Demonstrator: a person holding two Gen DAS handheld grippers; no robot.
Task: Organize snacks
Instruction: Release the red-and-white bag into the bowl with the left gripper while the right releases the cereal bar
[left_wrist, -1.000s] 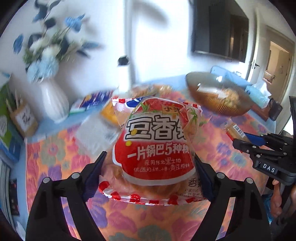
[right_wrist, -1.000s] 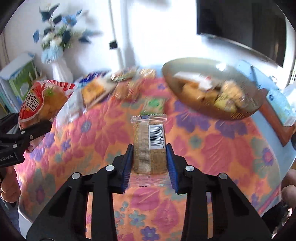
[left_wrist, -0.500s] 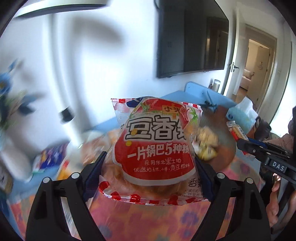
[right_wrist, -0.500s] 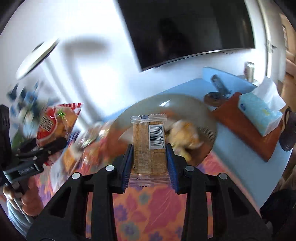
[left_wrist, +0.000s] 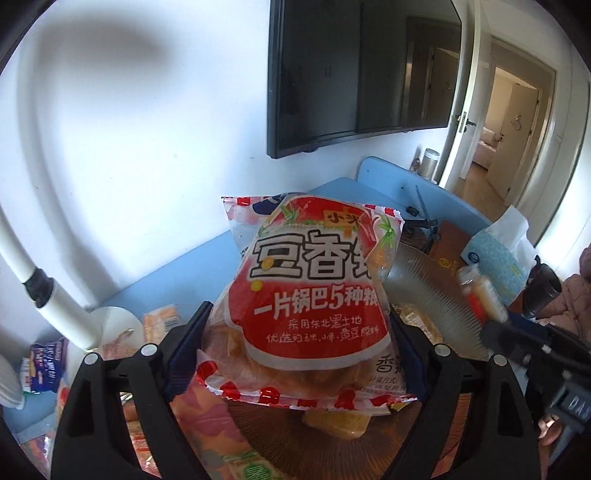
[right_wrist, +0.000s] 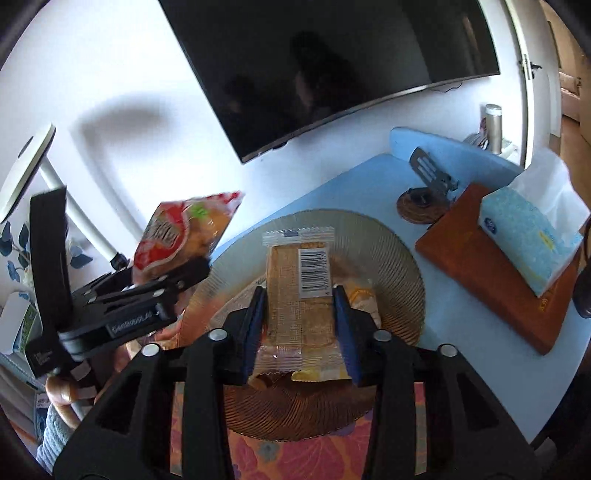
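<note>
Dark television (right_wrist: 332, 70) on the white wall, above a blue table (right_wrist: 461, 325) partly draped in a floral cloth (right_wrist: 266, 454). On the table, a wide ribbed glass bowl (right_wrist: 402, 266) with a few wrapped snacks (right_wrist: 364, 299) inside; to its right, a brown board (right_wrist: 491, 269) bearing a blue tissue box (right_wrist: 528, 240).

Held above the bowl's near-left side: a puffy red-and-white crisps bag (left_wrist: 314, 295), squeezed at its lower sides between the spread fingers of the left gripper (left_wrist: 299, 354). Same bag (right_wrist: 181, 232) seen side-on from the right wrist, up and left of the bowl.

Over the bowl's middle: a slim clear-wrapped bar (right_wrist: 299, 291) with a barcode label, pinched narrowly between the blue pads of the right gripper (right_wrist: 299, 325), long axis pointing away. Whether the bar's underside touches the snacks below, hard to tell from this angle.
</note>
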